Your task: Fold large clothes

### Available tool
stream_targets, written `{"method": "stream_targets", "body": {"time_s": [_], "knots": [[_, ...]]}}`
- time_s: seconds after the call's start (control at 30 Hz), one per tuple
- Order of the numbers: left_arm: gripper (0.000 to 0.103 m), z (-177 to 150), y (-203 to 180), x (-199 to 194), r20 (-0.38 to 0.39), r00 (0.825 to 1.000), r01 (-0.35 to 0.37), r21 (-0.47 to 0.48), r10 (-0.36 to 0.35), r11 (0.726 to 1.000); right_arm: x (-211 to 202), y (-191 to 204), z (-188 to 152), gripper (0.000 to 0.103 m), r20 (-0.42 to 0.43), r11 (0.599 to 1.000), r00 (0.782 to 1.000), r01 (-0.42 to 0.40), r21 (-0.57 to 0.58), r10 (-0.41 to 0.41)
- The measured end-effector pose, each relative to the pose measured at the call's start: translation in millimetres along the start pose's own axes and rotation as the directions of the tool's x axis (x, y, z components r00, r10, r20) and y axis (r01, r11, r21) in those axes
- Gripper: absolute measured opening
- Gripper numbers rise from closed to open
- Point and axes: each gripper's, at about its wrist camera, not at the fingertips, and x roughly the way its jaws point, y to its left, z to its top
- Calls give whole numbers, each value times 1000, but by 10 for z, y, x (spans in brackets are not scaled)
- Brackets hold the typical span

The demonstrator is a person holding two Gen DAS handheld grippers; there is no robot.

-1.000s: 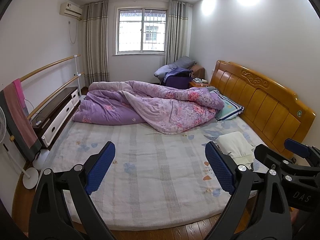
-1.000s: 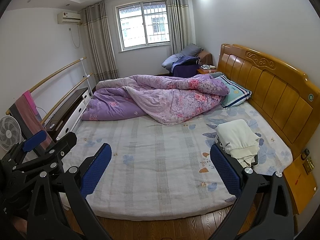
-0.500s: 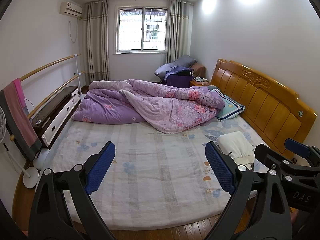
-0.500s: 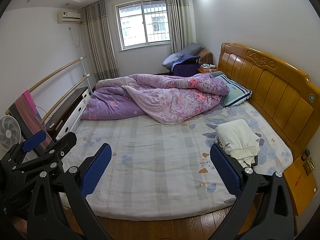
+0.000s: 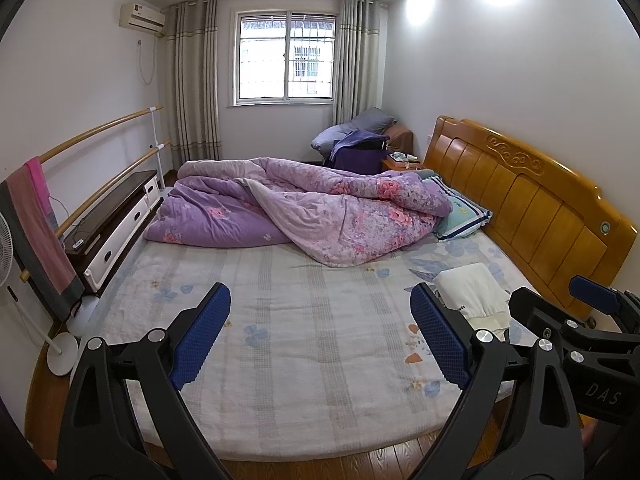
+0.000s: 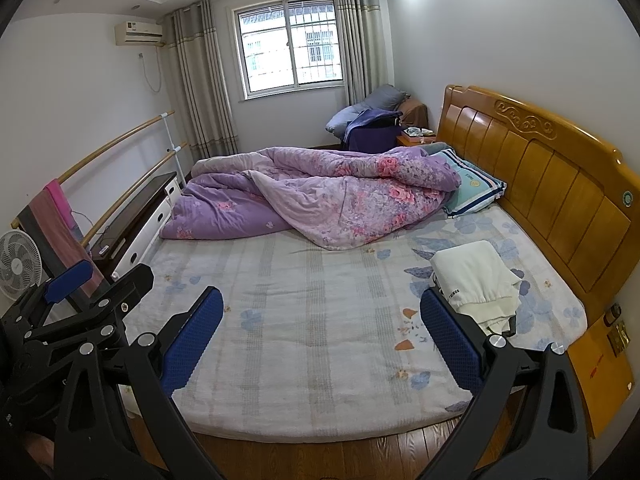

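1. Two grippers, both held above the near edge of the bed point(image 5: 320, 360) and facing across it toward the window point(image 5: 286, 58).
2. Left gripper point(image 5: 320, 338): blue-padded fingers point(image 5: 202, 336) spread wide apart, nothing between them. Also seen at the lower left of the right wrist view point(image 6: 66, 280).
3. Right gripper point(image 6: 320, 342): blue-padded fingers spread wide apart, nothing between them. Also seen at the lower right of the left wrist view point(image 5: 592, 300).
4. One cream-white garment point(image 6: 476, 280), folded into a compact bundle with a ribbed cuff showing at its near end and small dark lettering on one edge. Lies on the bed's right side, near the wooden headboard point(image 6: 560, 184), well apart from the quilts. Neither gripper touches it.
5. Pale floral mattress cover point(image 6: 320, 320) over the bed.
6. Two purple floral quilts point(image 6: 320, 196), rumpled, heaped across the far half of the bed.
7. One striped teal pillow point(image 6: 472, 188), against the headboard, partly under the quilt.
8. Low TV cabinet point(image 5: 116, 220) along the left wall; two wooden rails point(image 5: 100, 132) above it with a pink and grey towel point(image 5: 36, 224) hung over them.
9. White standing fan point(image 6: 18, 264), at far left.
10. Wall air conditioner point(image 5: 142, 20), left of the curtains.
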Motion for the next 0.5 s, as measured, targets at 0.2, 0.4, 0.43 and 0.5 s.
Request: {"method": "stream_targets", "body": {"time_s": [0.2,0.4,0.43,0.5], "knots": [[92,6,12,8,0,1000,-1,1,1,1000,81,-105,31,95,-4,1000,1000,-11,-7,11],[92,19,23,27,0,1000,-3,1,3,1000,165,-193,84,95,-8,1000,1000,-23,-13,23],[92,19,23,38,1,1000,-5,1,5,1000,186,-212,97,95,-8,1000,1000,-26,-14,26],[92,27,13,57,2,1000,-7,1,7,1000,186,-204,95,95,-6,1000,1000,-24,-15,24]]}}
